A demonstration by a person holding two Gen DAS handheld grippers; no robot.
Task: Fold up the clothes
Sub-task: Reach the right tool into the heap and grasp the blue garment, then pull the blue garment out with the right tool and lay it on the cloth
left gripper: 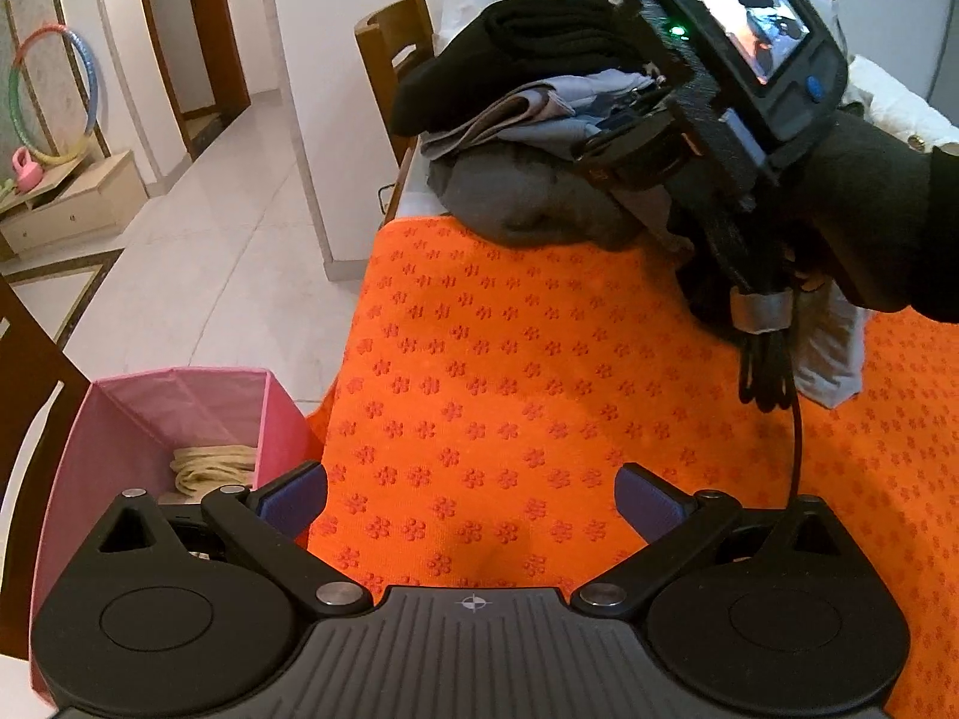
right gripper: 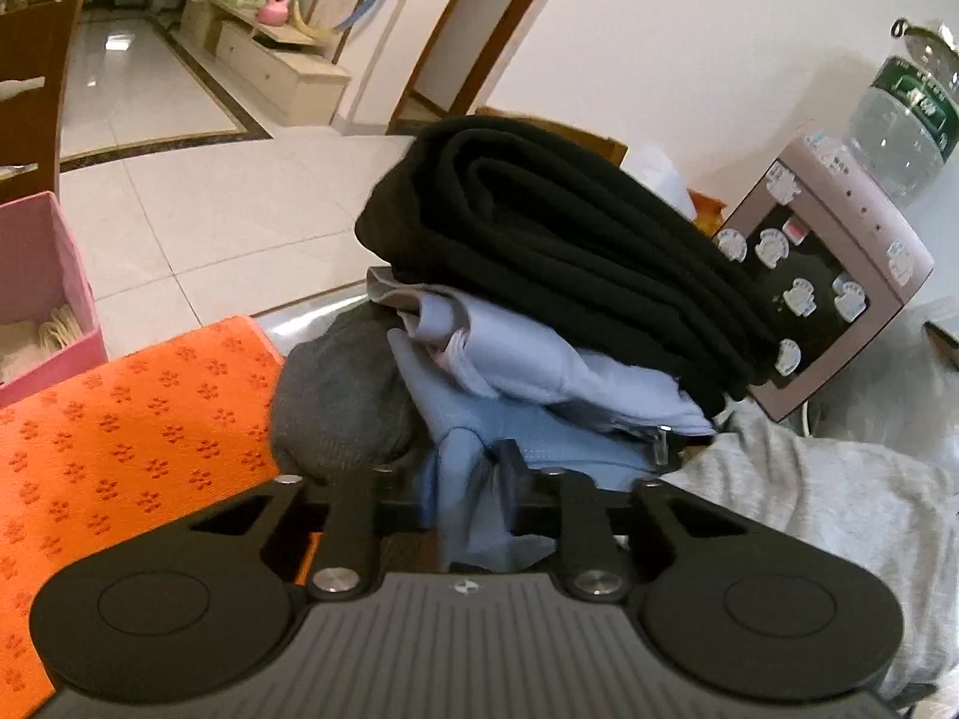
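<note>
Left tongs (left gripper: 472, 509) gape over bare orange mat (left gripper: 509, 359); right tongs (right gripper: 479, 479) pinch blue garment (right gripper: 539, 455) low in the stack beneath the folded black garment (right gripper: 557, 239); how much folding remains, unclear.

A lived-in family home, seen from its dining area.

Glossy white floor tiles (left gripper: 198, 251) with a dark inlaid border run toward wooden door frames (left gripper: 225, 30) and a hallway. A hula hoop (left gripper: 57, 96) leans on the wall above a low cabinet (left gripper: 72, 204) bearing a pink kettlebell (left gripper: 24, 171). Wooden dining chairs (left gripper: 398, 54), a water dispenser (right gripper: 839, 263) and a pink fabric bin (left gripper: 150, 449) surround a table under an orange cloth (left gripper: 539, 419) stacked with folded clothes (right gripper: 539, 275).
</note>
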